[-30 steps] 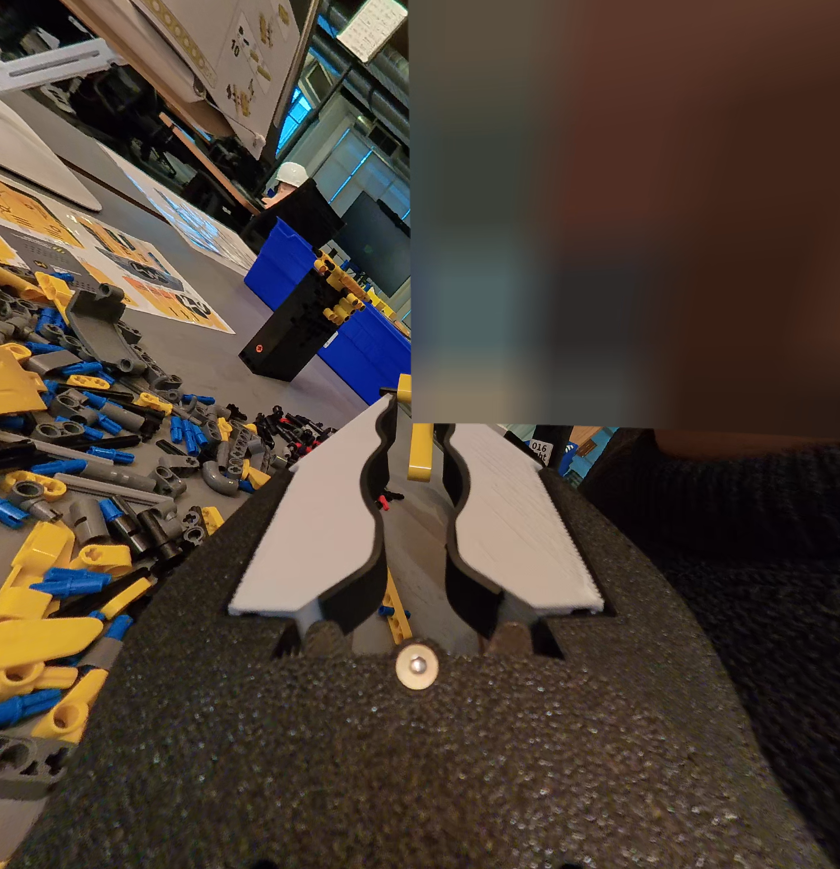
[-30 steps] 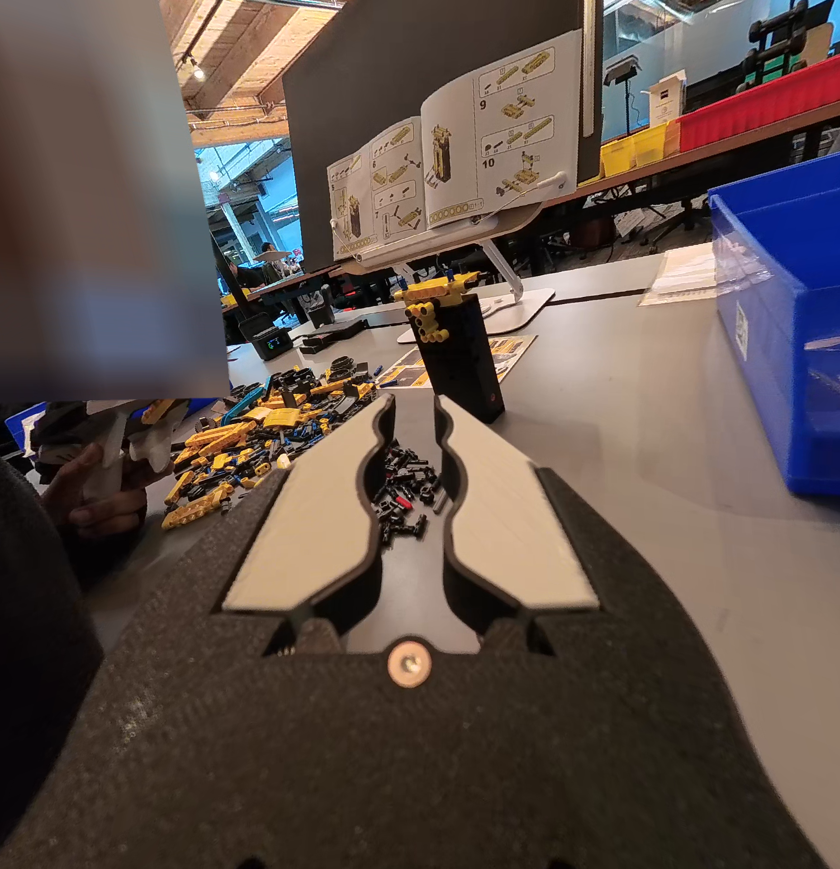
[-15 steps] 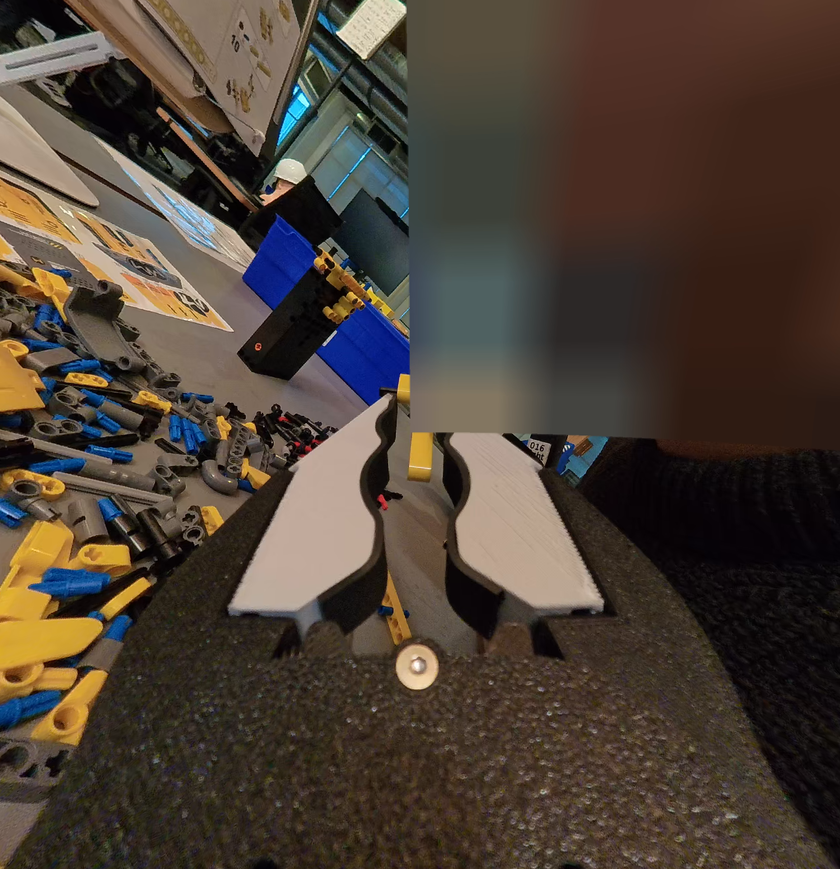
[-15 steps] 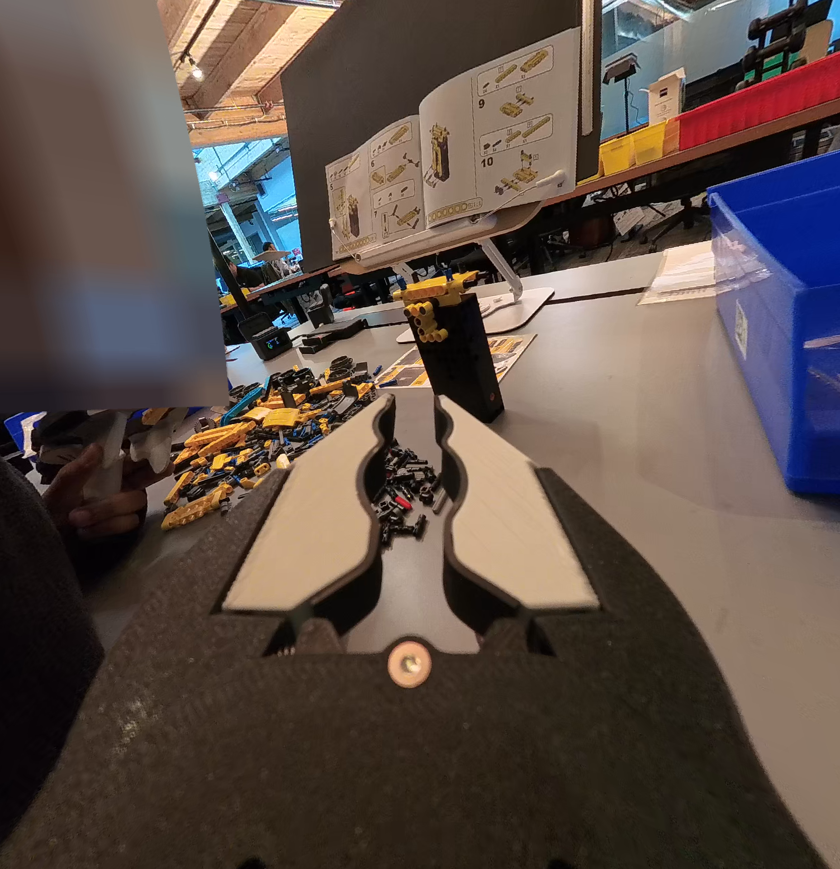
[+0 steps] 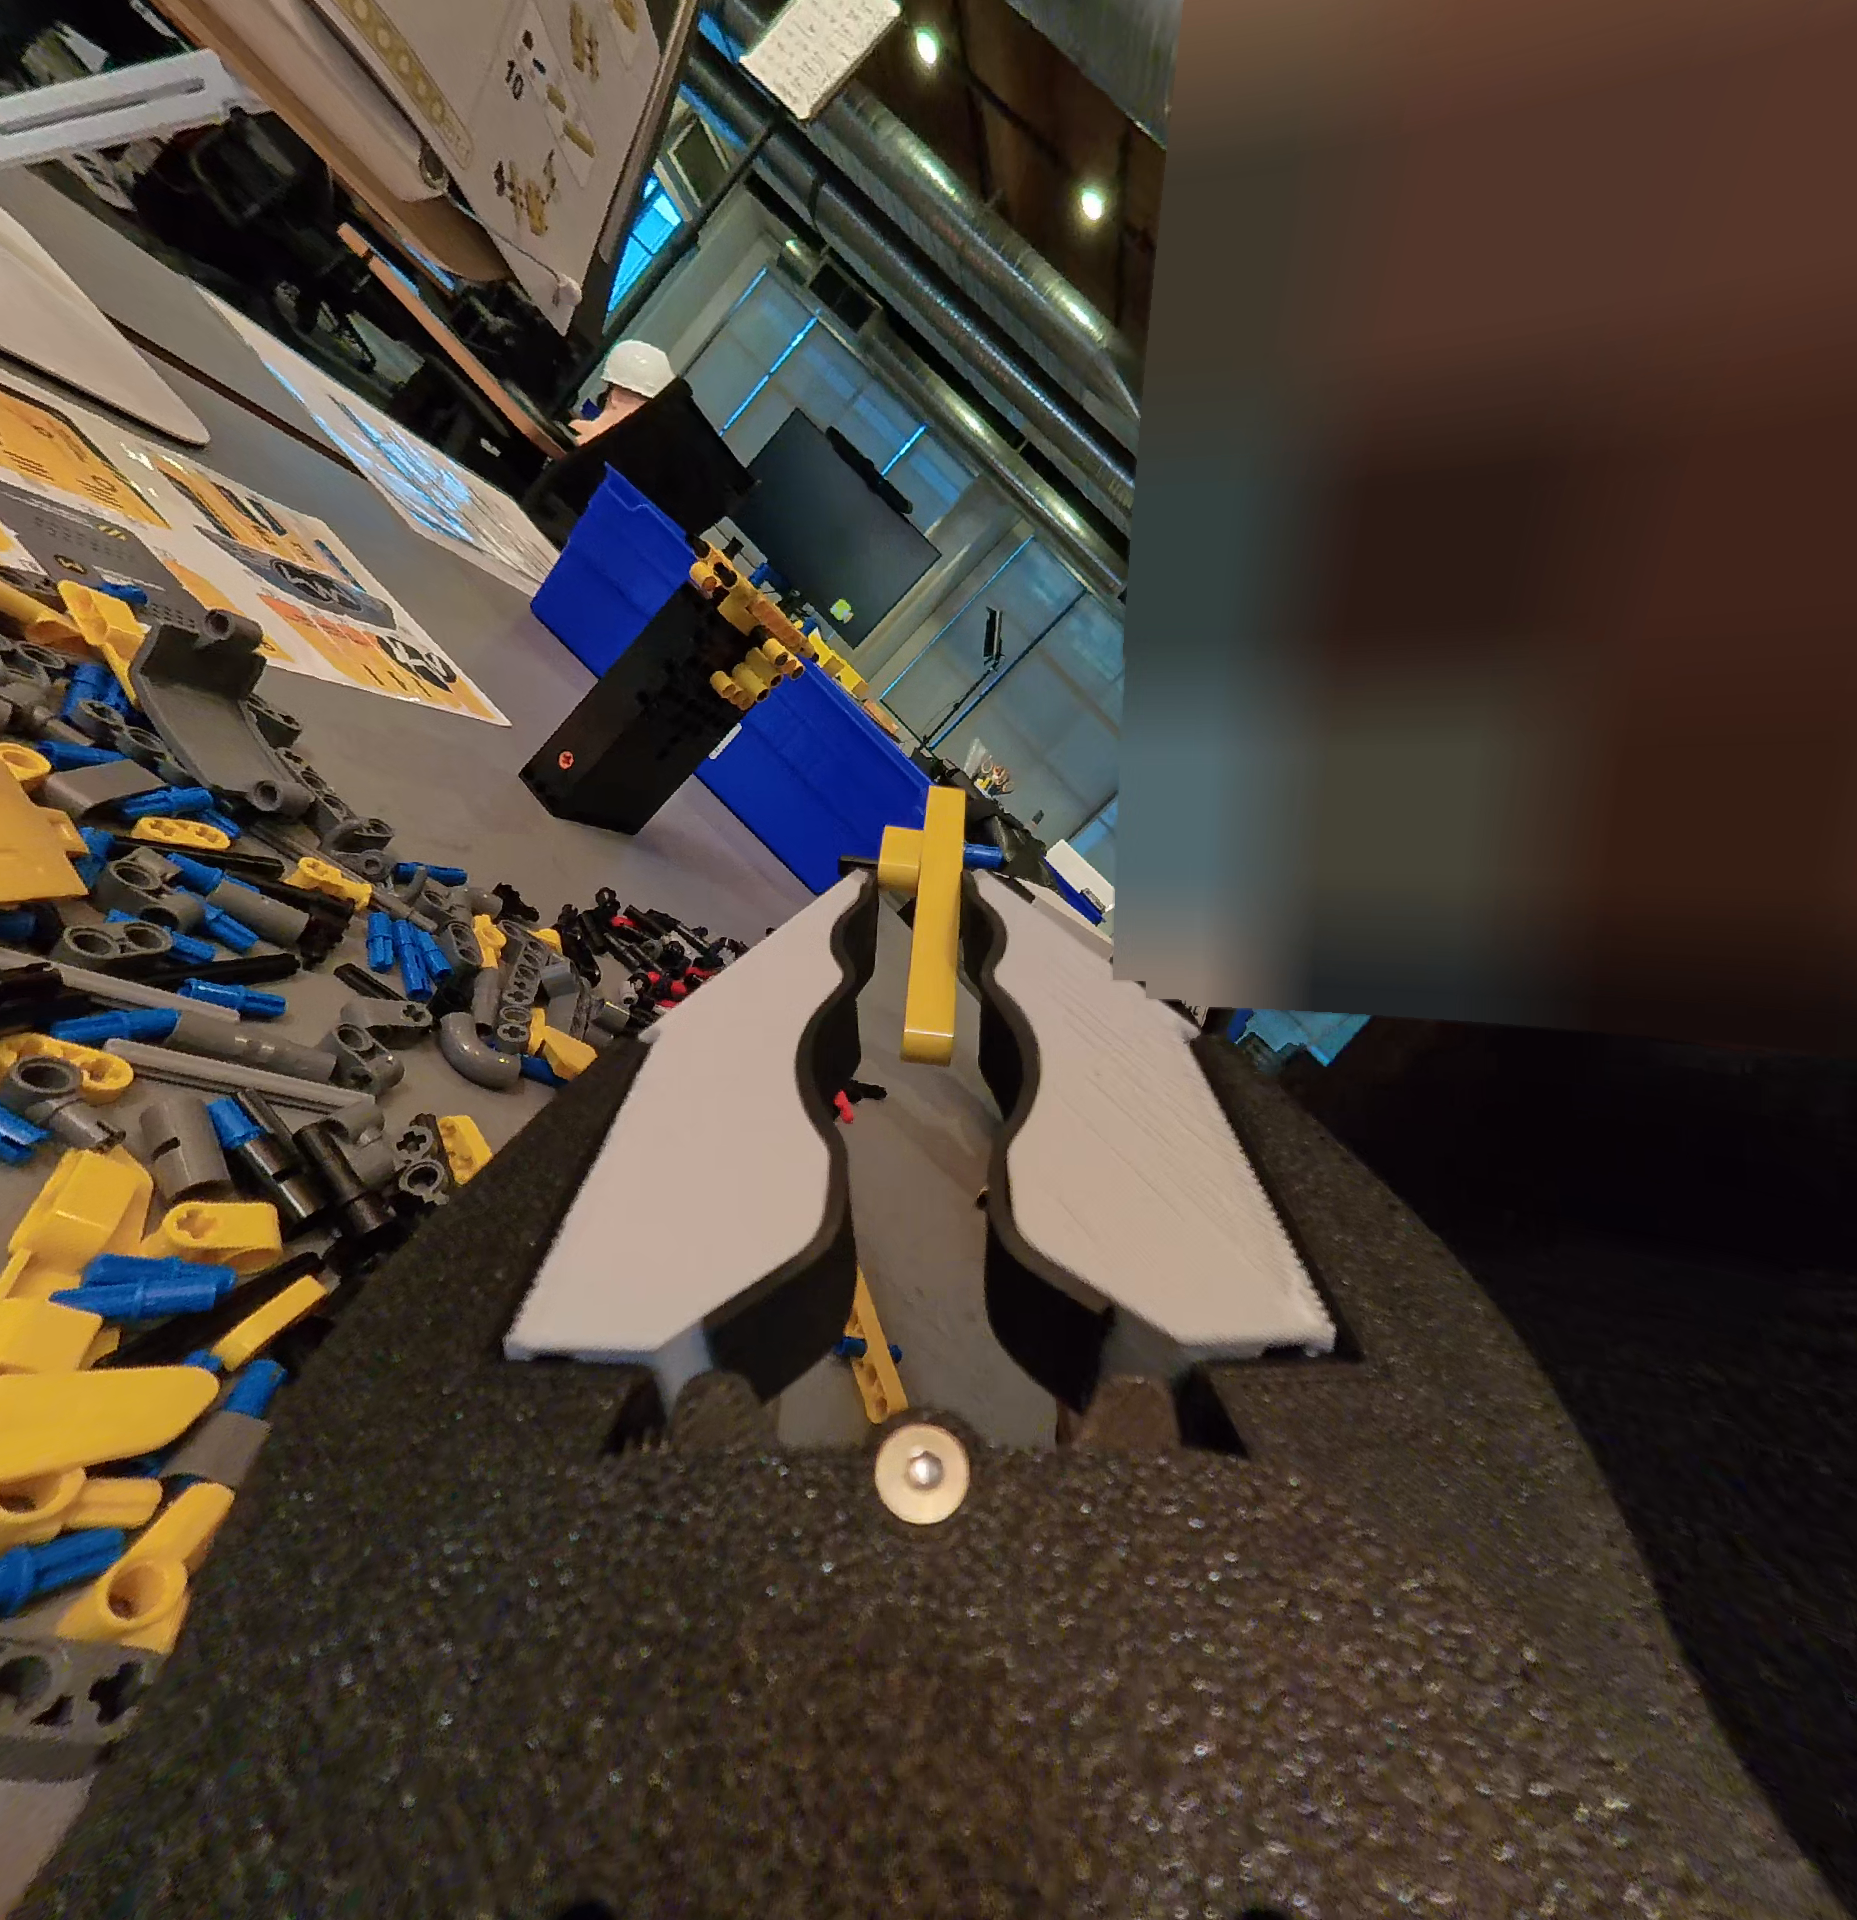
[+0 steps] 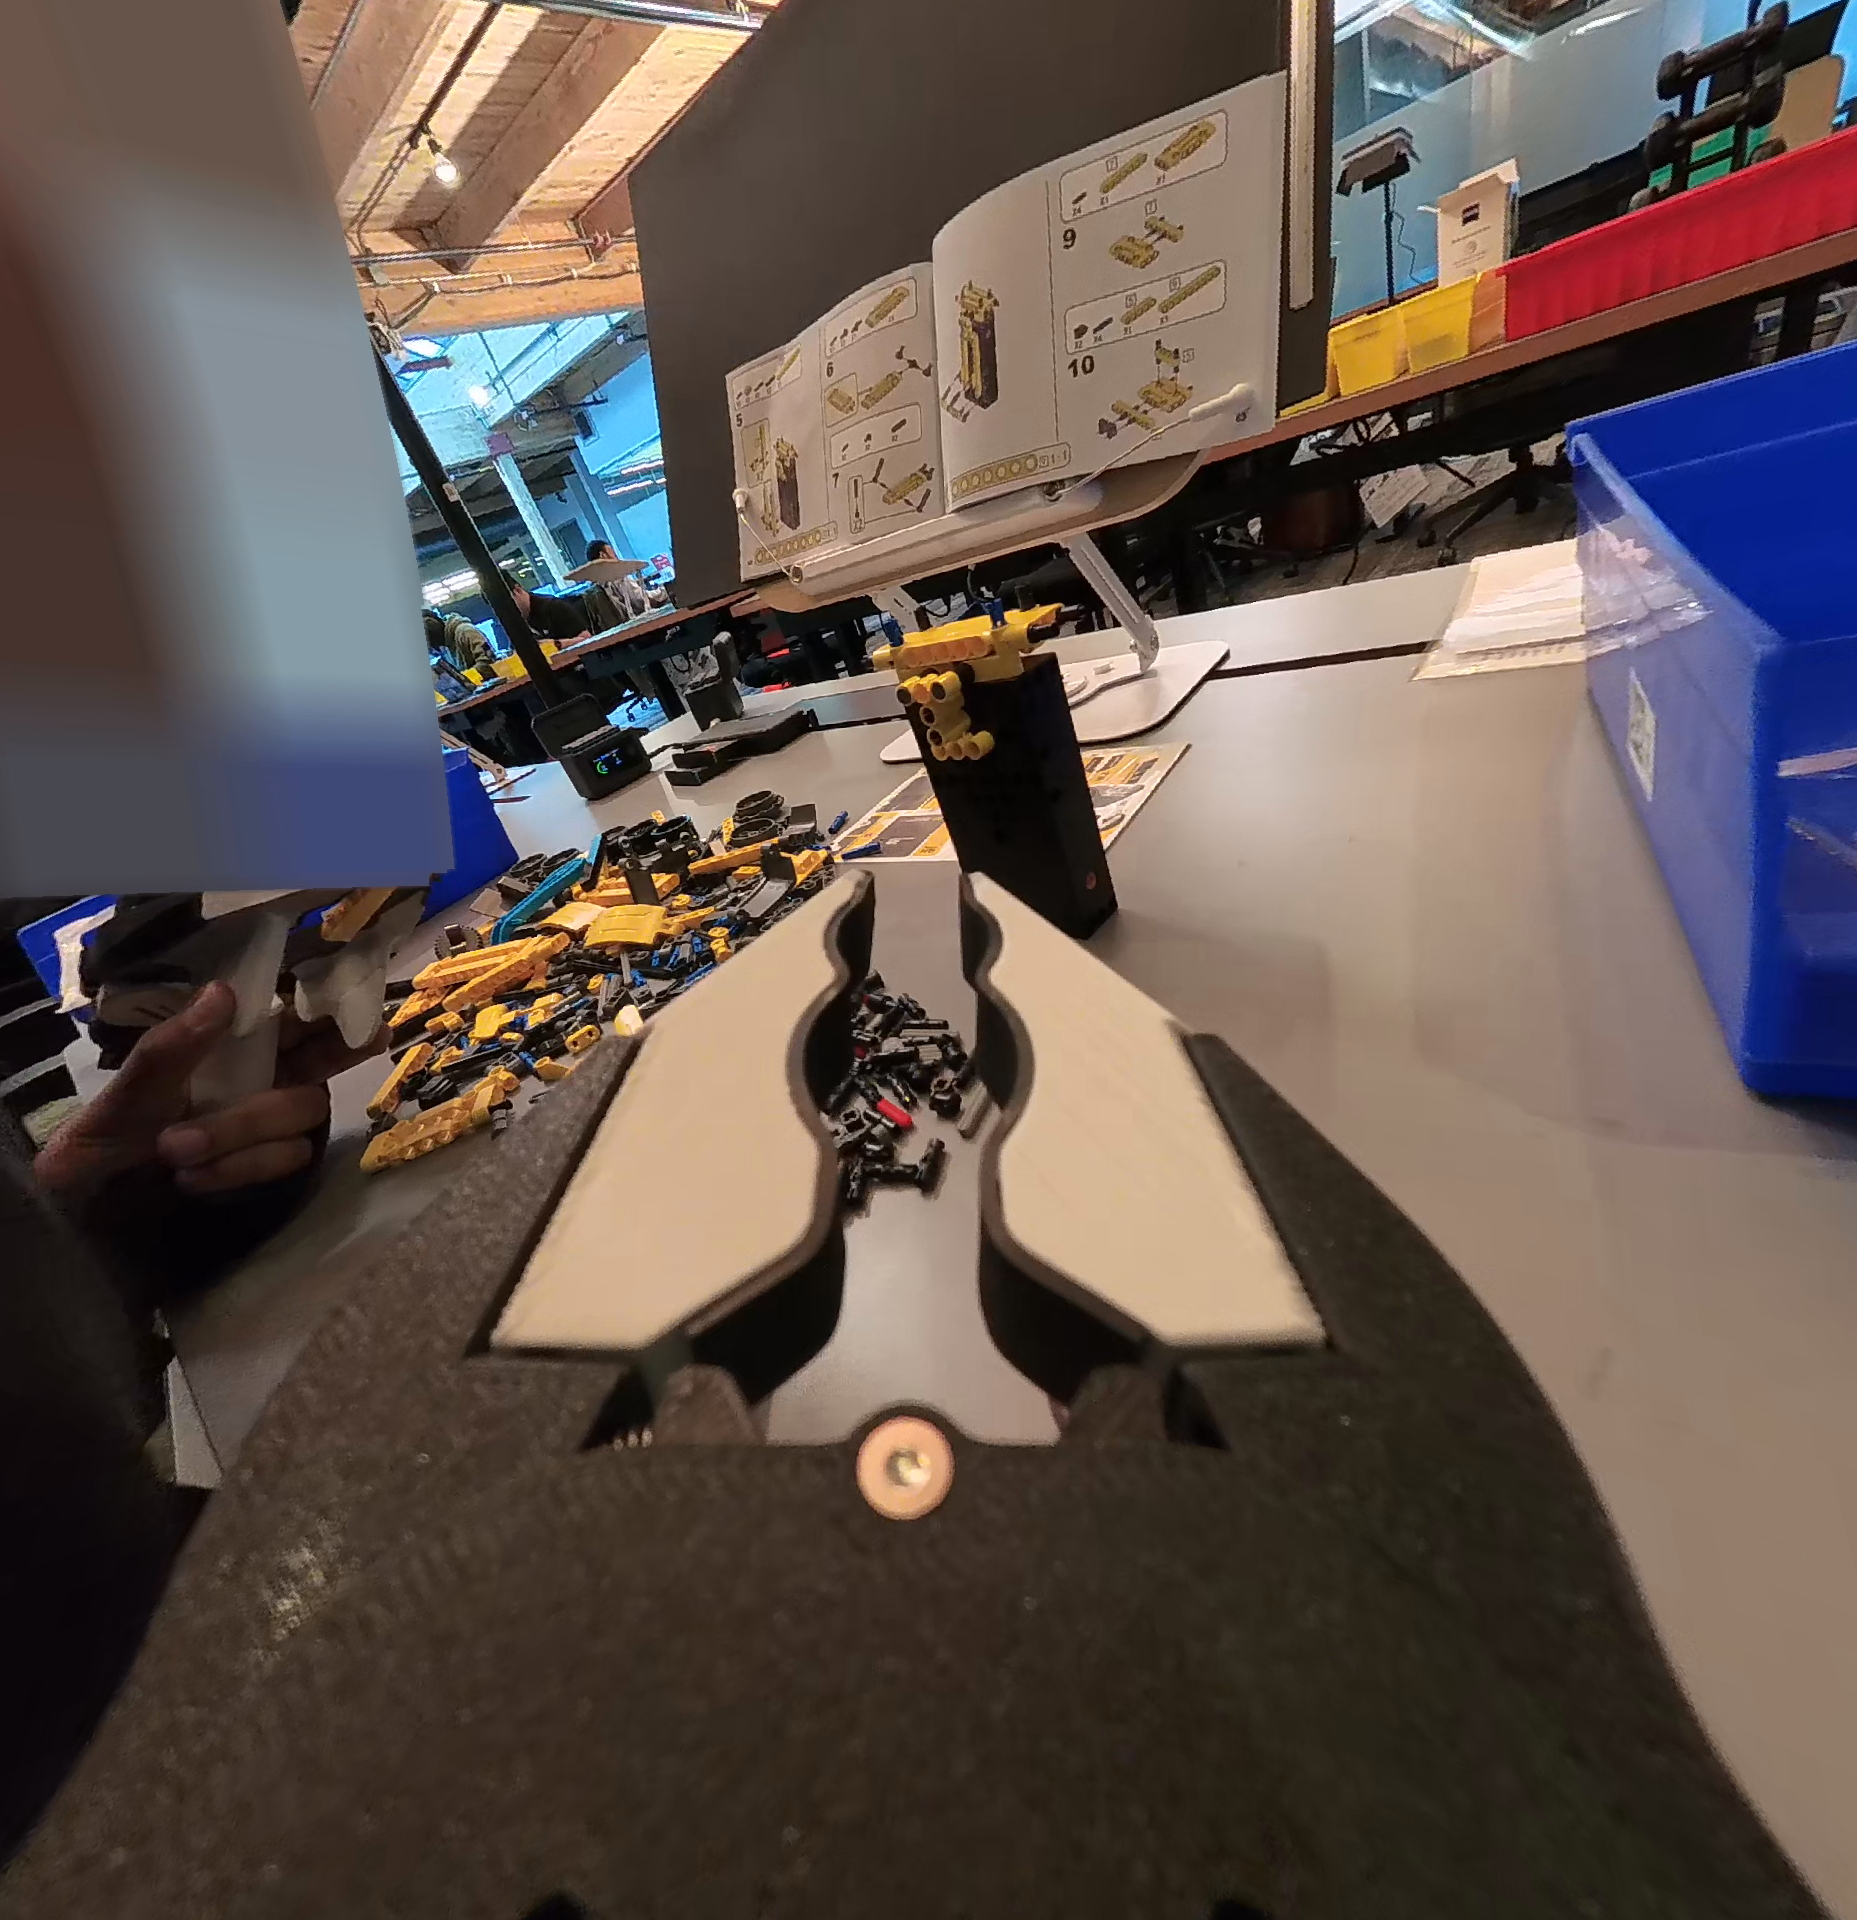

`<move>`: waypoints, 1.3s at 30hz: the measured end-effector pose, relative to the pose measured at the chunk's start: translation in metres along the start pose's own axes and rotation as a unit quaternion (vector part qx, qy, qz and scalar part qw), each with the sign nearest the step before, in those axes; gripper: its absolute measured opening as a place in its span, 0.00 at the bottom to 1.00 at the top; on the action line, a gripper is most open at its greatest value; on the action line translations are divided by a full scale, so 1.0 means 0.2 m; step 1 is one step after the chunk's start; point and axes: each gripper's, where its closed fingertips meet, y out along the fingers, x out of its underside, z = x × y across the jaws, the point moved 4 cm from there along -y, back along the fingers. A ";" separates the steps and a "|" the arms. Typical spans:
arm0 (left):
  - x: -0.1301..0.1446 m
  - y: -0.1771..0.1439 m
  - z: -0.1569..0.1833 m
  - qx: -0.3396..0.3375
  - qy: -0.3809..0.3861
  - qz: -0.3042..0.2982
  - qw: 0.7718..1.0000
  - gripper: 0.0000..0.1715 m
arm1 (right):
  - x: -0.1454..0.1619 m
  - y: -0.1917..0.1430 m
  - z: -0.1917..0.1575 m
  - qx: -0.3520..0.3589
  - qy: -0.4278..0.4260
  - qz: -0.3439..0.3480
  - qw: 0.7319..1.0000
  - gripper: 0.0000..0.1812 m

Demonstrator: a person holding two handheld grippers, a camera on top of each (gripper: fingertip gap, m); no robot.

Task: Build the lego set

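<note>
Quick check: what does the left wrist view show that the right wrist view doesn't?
Left only: the left gripper shut on a yellow beam, close to blue pins and grey connectors.
Right only: the right gripper open and empty above small black pins, and the open instruction booklet's pages.
Both: the black block with yellow parts on top, the blue bin, the table.

Left gripper, lower centre of left wrist view: pale fingers run up-frame, tips narrowly apart, pinching a yellow piece between them. It also appears at far left of right wrist view, gripped by a hand.

Right gripper, lower centre of its own view: fingers parallel, a small gap at the tips, nothing between them, raised off the surface.
</note>
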 end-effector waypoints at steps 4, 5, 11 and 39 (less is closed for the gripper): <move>0.00 0.00 0.00 -0.002 0.003 -0.002 1.000 0.09 | 0.00 0.00 0.00 0.000 0.002 0.001 1.000 0.09; 0.01 0.00 0.00 -0.002 0.003 -0.004 1.000 0.09 | 0.00 0.00 0.00 -0.001 0.004 0.002 1.000 0.09; 0.01 0.00 0.01 -0.001 0.006 -0.006 1.000 0.09 | -0.01 -0.01 0.01 -0.003 0.018 0.010 1.000 0.09; 0.45 0.42 0.06 -0.078 0.127 -0.297 0.943 0.09 | 0.40 0.02 -0.15 -0.080 -0.119 -0.350 0.926 0.11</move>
